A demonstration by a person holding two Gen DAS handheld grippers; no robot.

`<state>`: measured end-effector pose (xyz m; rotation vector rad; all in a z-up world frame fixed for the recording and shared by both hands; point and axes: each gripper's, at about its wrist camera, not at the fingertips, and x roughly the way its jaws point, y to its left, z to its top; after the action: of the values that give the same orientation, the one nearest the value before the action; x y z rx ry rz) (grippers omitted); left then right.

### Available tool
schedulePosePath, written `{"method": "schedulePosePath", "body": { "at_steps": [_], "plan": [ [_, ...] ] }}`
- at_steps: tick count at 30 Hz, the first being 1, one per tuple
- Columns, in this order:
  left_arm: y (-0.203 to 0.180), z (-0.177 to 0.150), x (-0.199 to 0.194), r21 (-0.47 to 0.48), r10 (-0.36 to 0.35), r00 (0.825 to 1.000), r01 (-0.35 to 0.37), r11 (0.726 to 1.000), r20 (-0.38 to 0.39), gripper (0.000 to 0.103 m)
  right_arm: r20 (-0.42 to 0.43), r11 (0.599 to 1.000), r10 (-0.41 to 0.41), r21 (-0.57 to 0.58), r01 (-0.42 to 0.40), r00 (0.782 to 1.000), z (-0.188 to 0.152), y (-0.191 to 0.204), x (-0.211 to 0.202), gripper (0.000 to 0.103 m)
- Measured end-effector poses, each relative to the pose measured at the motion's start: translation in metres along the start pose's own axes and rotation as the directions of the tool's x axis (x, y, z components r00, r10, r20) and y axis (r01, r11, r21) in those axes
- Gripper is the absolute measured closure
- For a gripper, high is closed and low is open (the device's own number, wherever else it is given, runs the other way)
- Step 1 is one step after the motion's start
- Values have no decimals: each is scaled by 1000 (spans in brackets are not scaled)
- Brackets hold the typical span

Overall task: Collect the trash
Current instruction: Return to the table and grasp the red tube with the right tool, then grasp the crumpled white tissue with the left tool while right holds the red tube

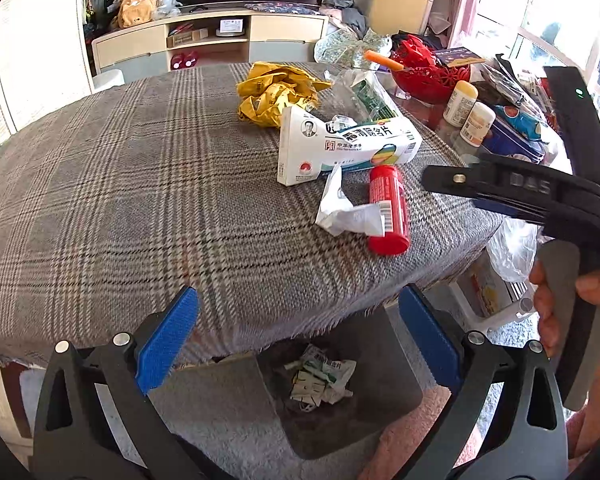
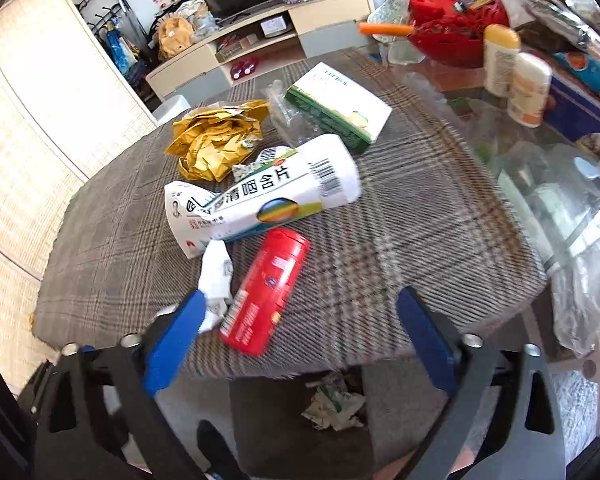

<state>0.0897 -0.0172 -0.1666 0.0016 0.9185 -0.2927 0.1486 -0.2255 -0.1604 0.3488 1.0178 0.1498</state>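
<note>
Trash sits in a cluster on the plaid tablecloth (image 1: 112, 184), toward its far-right part. Red bottle (image 2: 266, 290) lies on its side nearest the table edge, w/ crumpled white paper (image 2: 216, 276) touching its left side. Behind them: white medicine box (image 2: 260, 196), crushed, lying flat; yellow crumpled wrapper (image 2: 216, 142) further back; green-and-white box (image 2: 338, 110) to the right of that.

Right gripper (image 2: 300, 320): jaws spread wide, nothing held. Red bottle's lower end lies between the blue pads (image 2: 172, 344) in the right wrist view, closer to the left pad; the white paper is just beside that pad. Can't tell if the pad touches it.

Left gripper (image 1: 298, 344): also wide open, empty, held back over the near table edge, well apart from the trash. Between its fingers, below the table edge, is a dark bin (image 1: 380, 412) w/ paper scraps (image 1: 320, 380) inside. Right gripper's body shows at the right of the left wrist view, near the red bottle.
</note>
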Motion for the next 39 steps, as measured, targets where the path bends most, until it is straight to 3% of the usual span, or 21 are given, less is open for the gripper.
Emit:
{"method": "schedulePosePath", "body": {
  "at_steps": [2,4,12,15,21,25,26,29,31,33,37,39],
  "plan": [
    [0,4,5,-3,-9,1000,9,1000,-5,8,-36,1000,12,13,-12,999,4,2,14,44],
    [0,7,9,-1,-11,1000,11,1000,-6,8,-65,1000,4,13,-3,998,5,5,26,56],
    [-3,12,24,16,-16,1000,16,1000,-20,8,-114,999,37,-5,-37,993,6,26,56,56],
    [-4,15,32,22,-13,999,14,1000,-29,8,-100,999,13,-40,-17,995,8,30,57,62],
    [-12,28,42,35,-20,1000,20,999,-21,8,-78,992,-70,-114,60,995,12,11,43,67],
    [-19,40,54,28,-31,999,31,999,-9,10,-79,994,-58,-102,50,995,9,-16,30,67],
    [-21,42,58,29,-34,999,34,999,-10,12,-79,995,-52,-93,45,995,9,-23,28,67],
    [-24,45,71,27,-59,998,60,998,-31,36,-75,997,-26,-68,21,997,8,-35,25,71],
    [-24,45,79,18,-79,995,81,997,-56,57,-78,998,-18,-69,12,997,7,-37,25,74],
    [-25,42,84,11,-93,993,94,996,-72,67,-67,995,-34,-95,28,997,1,-35,25,74],
    [-26,37,80,12,-98,994,99,995,-50,78,-45,990,-68,-126,62,997,-11,-31,20,74],
    [-27,32,76,24,-88,995,89,996,-48,96,-44,991,-64,-124,58,997,-16,-32,18,74]
  ]
}}
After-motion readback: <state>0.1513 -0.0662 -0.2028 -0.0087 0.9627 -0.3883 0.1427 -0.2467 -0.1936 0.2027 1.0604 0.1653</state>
